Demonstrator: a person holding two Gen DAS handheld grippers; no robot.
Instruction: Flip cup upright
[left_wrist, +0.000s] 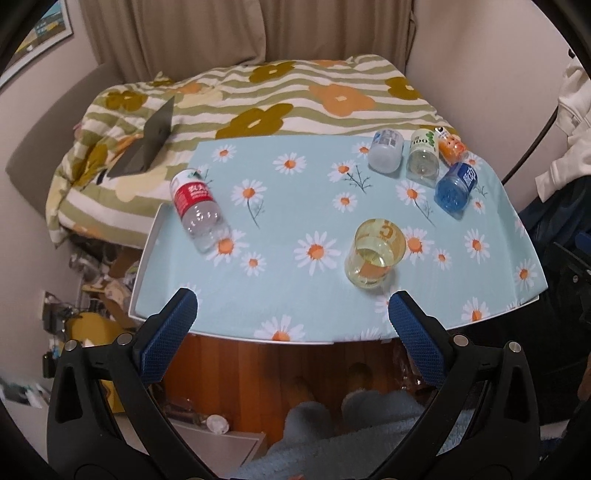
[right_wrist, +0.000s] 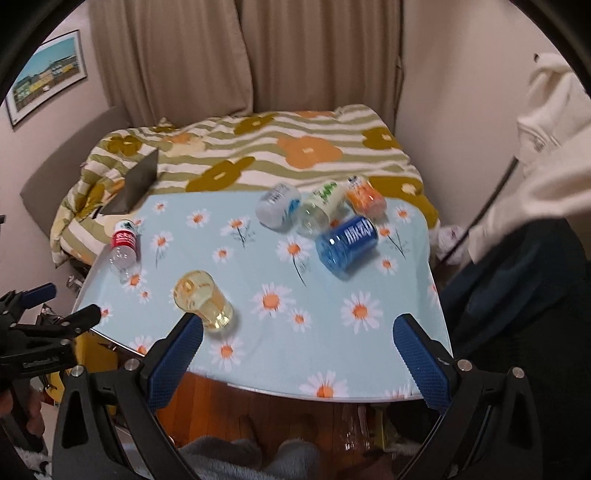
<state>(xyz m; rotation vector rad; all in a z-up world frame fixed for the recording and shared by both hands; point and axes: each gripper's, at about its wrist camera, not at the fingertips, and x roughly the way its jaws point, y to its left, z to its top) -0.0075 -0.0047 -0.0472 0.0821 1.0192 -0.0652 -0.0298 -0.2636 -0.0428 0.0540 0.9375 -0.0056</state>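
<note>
Daisy-print table (left_wrist: 280, 280) beside striped bedding (left_wrist: 258, 96)

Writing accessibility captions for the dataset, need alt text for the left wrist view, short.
A translucent yellow cup sits on a daisy-print table, ahead of the open, empty left gripper. A red-label bottle lies on its side at the table's left edge, and four more bottles cluster at the far right, with a striped floral blanket behind.

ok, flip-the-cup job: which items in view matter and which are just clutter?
Job:
- yellow cup, standing on the table
- left gripper, open
- right gripper, open

Clutter:
- red-label bottle
- white bottle
- green-label bottle
- orange bottle
- blue bottle
- laptop
</note>
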